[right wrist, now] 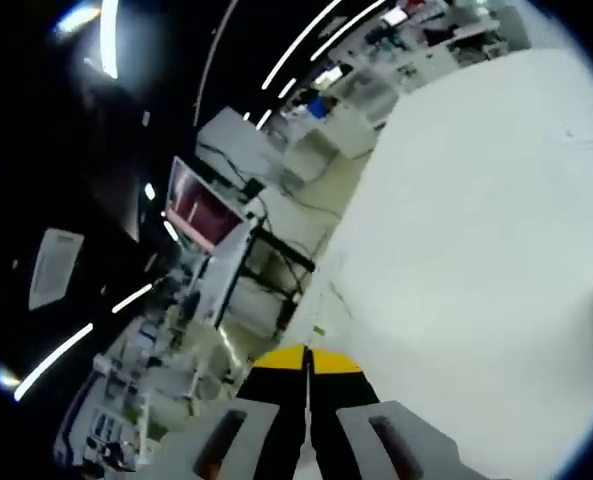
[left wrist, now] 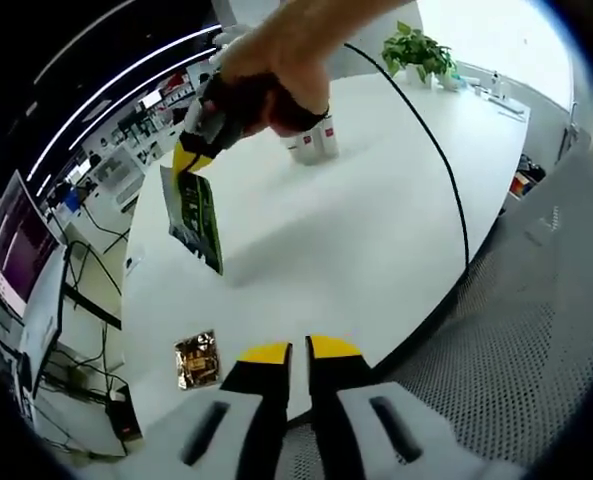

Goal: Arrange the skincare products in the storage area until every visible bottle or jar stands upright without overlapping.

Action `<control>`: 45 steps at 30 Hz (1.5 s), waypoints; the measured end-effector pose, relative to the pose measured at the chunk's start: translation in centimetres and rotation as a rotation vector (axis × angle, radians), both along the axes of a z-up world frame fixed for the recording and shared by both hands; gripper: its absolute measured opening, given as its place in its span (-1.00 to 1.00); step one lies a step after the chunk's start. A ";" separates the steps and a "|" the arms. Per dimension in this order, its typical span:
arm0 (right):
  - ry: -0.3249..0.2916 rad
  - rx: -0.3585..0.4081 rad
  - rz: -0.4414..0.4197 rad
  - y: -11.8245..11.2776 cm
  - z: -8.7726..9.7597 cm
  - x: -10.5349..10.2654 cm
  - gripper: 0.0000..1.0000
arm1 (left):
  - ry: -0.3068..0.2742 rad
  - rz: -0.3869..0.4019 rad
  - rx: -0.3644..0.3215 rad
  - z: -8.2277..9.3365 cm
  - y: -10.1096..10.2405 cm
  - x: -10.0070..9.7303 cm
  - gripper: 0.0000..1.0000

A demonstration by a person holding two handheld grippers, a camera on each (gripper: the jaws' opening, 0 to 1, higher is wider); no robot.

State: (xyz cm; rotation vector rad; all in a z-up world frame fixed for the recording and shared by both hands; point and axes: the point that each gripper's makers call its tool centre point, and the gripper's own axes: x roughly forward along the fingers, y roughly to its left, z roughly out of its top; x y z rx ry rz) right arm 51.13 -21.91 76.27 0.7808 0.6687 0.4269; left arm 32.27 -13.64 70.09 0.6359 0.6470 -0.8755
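Observation:
In the left gripper view a person's hand (left wrist: 276,60) holds my right gripper (left wrist: 189,160) above the white table (left wrist: 376,230). It is shut on the top edge of a flat green packet (left wrist: 194,215), which hangs down clear of the tabletop. A white box with a red band (left wrist: 311,142) stands upright just beyond the hand. A small gold foil sachet (left wrist: 196,360) lies flat near the table's near edge. My left gripper (left wrist: 299,350) is low over that edge, jaws together with nothing between them. In the right gripper view my right gripper (right wrist: 307,360) has its yellow tips pressed together; the packet cannot be made out there.
A black cable (left wrist: 446,170) runs across the table to its edge. A potted plant (left wrist: 421,50) and small items stand at the far end. A grey mesh chair (left wrist: 516,330) is at the lower right. Monitors and desks (right wrist: 201,215) sit beyond the table (right wrist: 476,250).

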 end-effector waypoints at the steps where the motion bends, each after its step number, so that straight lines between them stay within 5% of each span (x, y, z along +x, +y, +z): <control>1: -0.013 0.039 -0.004 -0.1 0.7 -0.5 -1.00 | -0.001 0.001 -0.004 0.0 0.0 0.0 -0.97; 14: -0.138 0.219 0.025 -1.6 5.2 -7.9 -1.00 | -0.016 -0.011 -0.047 0.7 -0.6 -0.2 -0.89; 21: -0.225 0.310 0.047 -2.9 8.4 -11.0 -1.00 | 0.001 0.037 -0.280 3.5 -2.2 0.0 -0.68; 30: -0.334 0.397 0.077 -3.4 12.0 -15.2 -1.00 | -0.003 0.004 -0.428 5.9 -3.4 -0.5 -0.55; 41: -0.415 0.453 0.094 -3.7 14.3 -18.0 -1.00 | 0.134 -0.074 -0.706 10.5 -4.8 -2.2 -0.09; 45: -0.444 0.490 0.153 -3.0 15.5 -19.0 -1.00 | 0.280 -0.080 -0.792 11.6 -5.2 -3.2 0.13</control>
